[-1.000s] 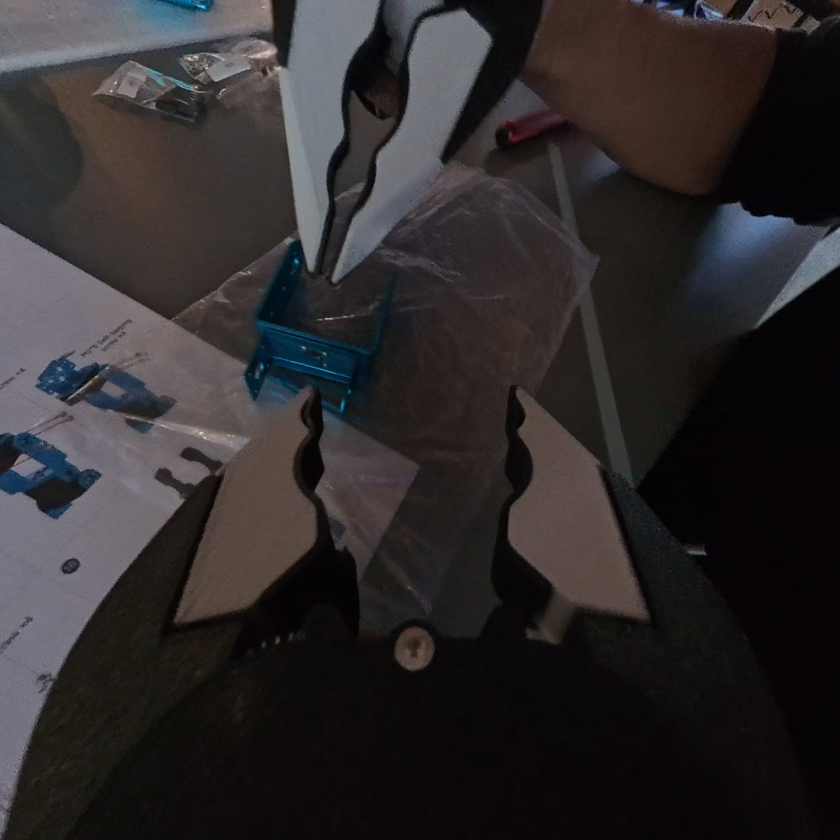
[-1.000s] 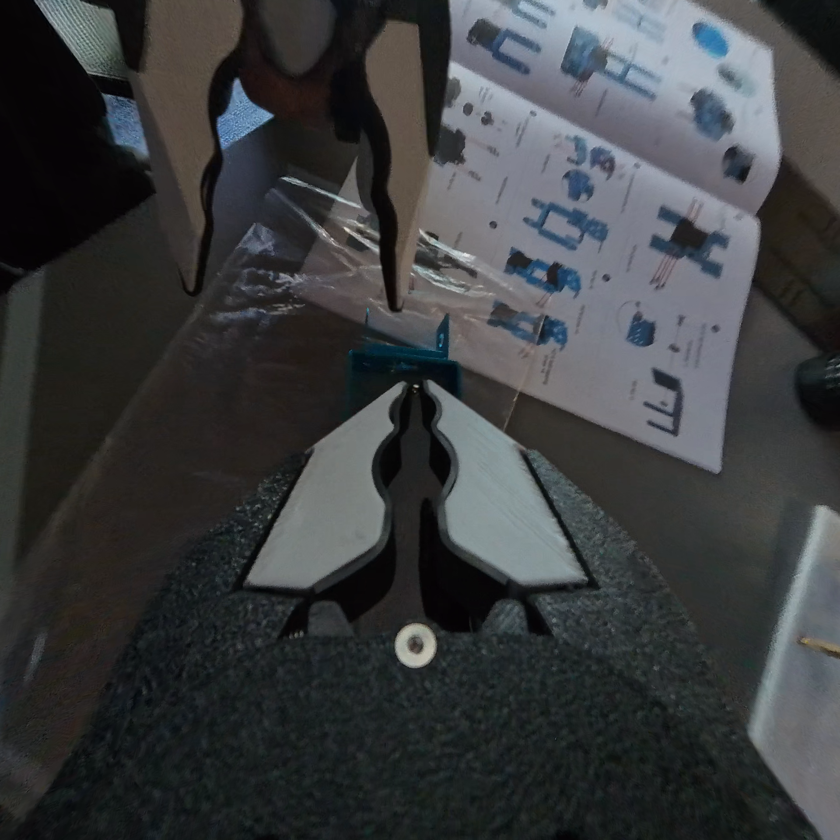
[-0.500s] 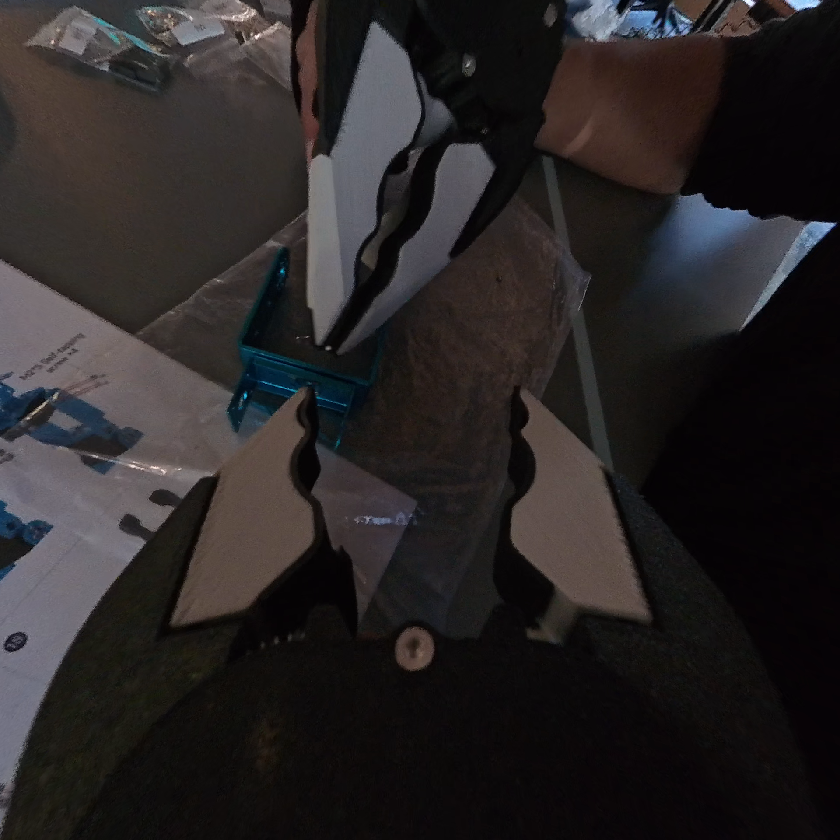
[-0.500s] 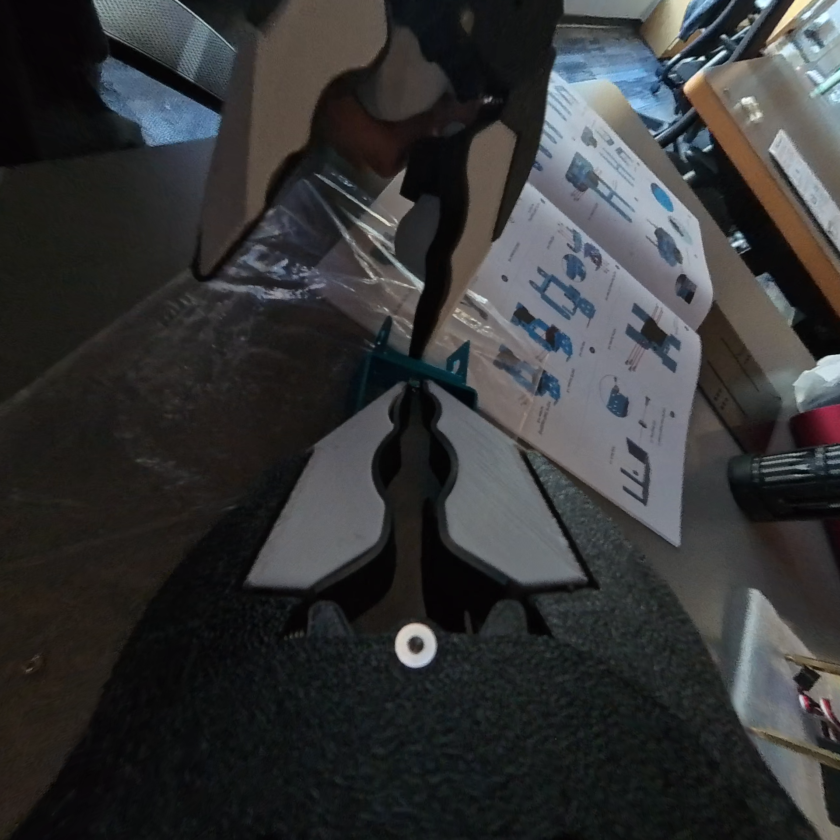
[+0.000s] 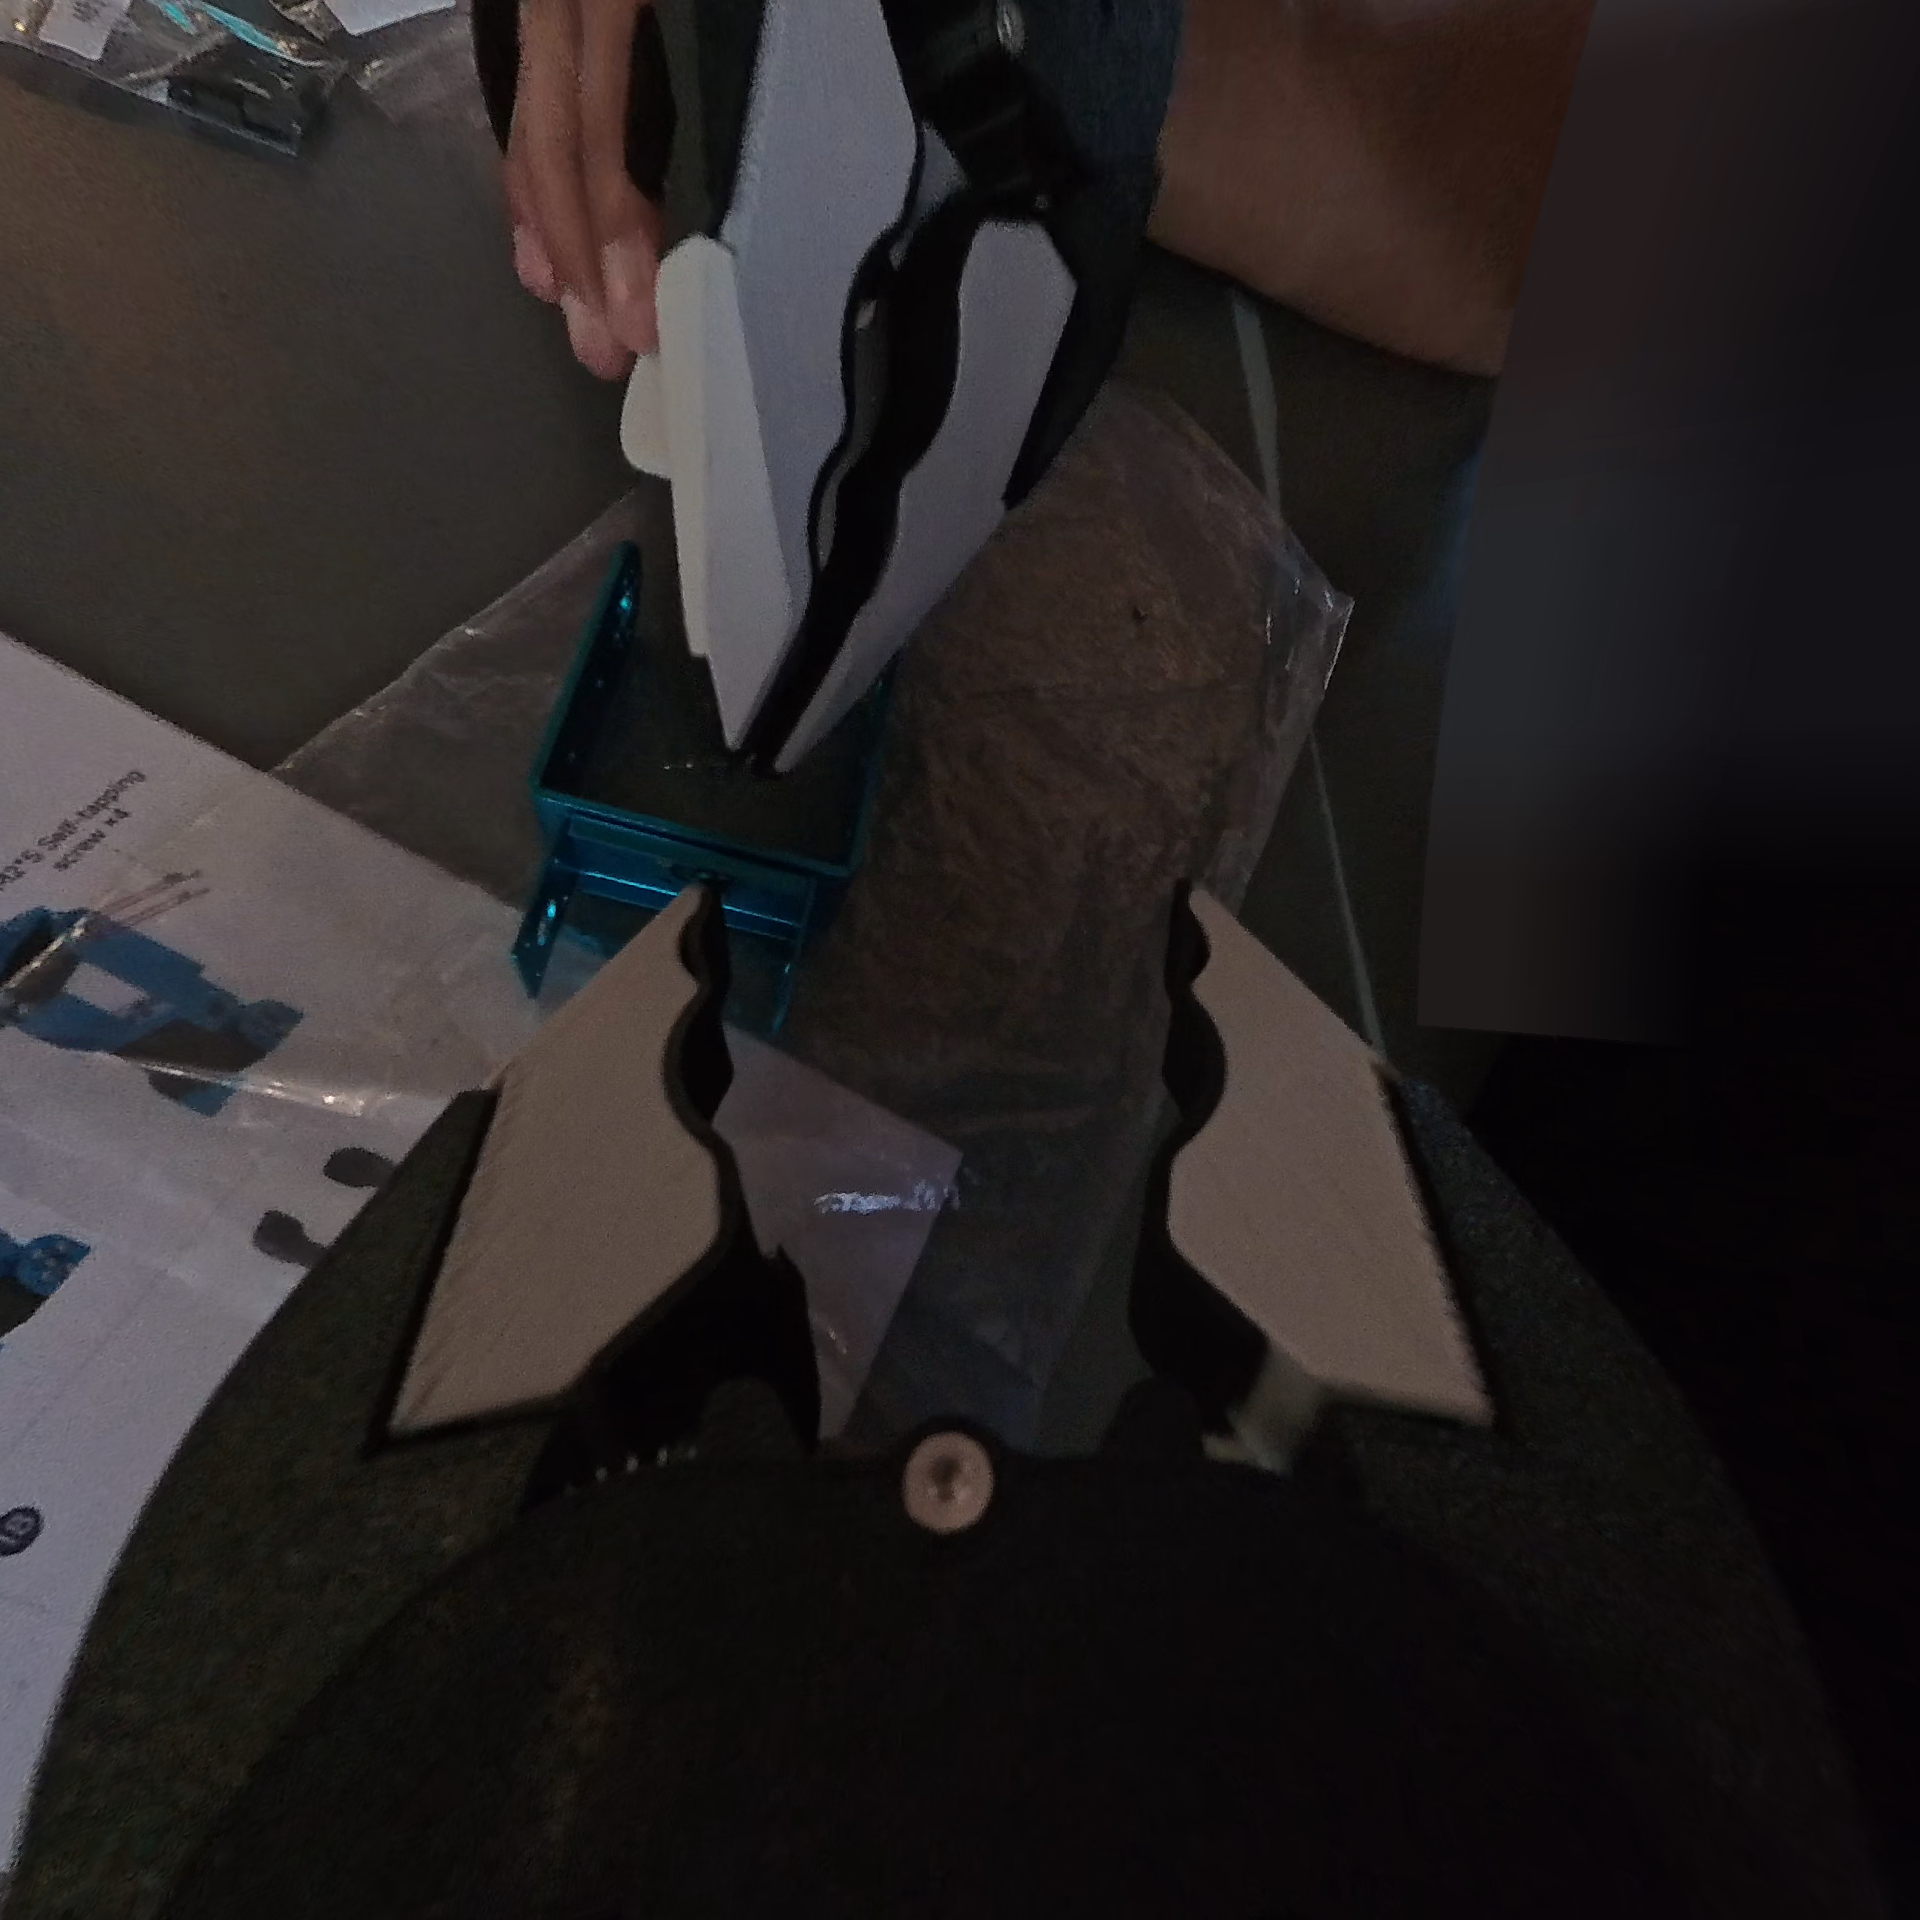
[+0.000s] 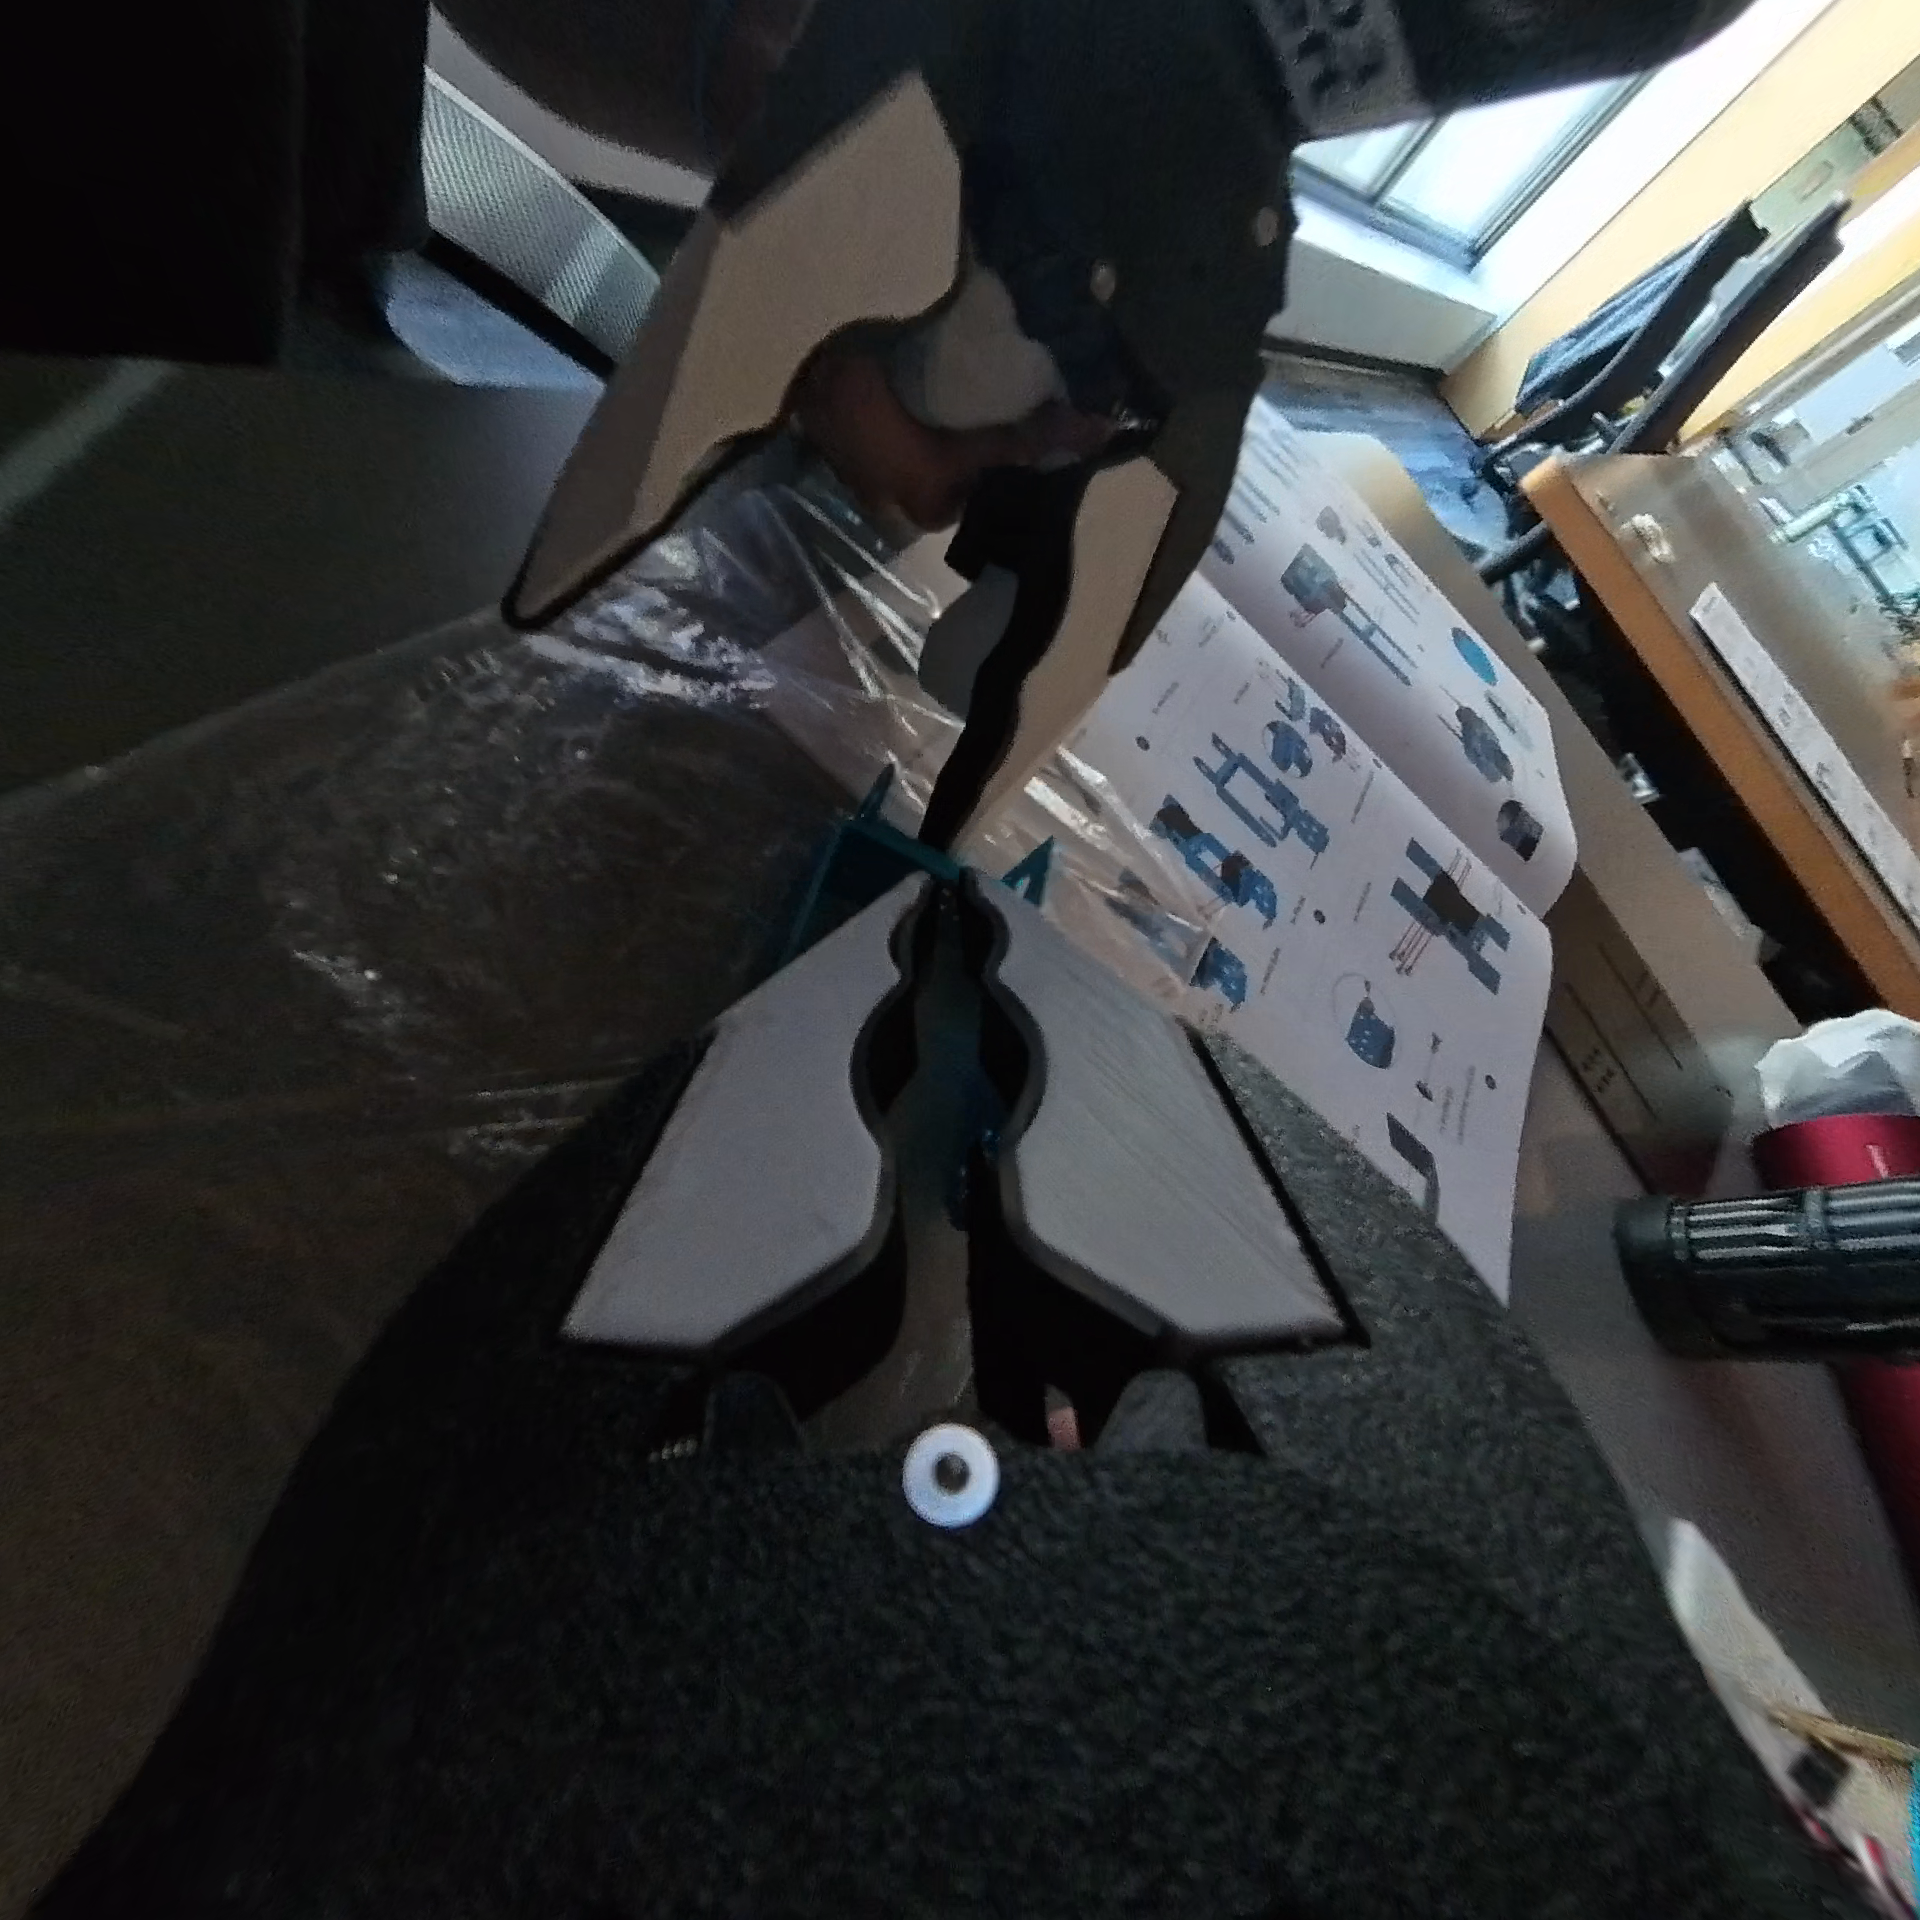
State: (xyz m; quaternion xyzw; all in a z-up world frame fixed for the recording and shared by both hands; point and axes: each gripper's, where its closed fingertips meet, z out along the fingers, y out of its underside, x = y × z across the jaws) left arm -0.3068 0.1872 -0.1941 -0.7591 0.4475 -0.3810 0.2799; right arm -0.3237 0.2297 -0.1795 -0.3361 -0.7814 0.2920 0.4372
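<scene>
My right gripper point(image 6: 948, 883) was pinched together with its tips down inside 1 blue metal bracket point(image 5: 707, 831); whether it gripped a wall, I could not tell. My left gripper point(image 5: 940, 904) stood wide apart, 1 finger's tip touching the bracket's near edge. The bracket sat on 1 clear plastic bag point(image 5: 1091, 727), beside 1 open instruction booklet point(image 6: 1382, 831) with printed text and blue diagrams. 1 red-and-black tool point(image 6: 1787, 1278) lay well apart.
</scene>
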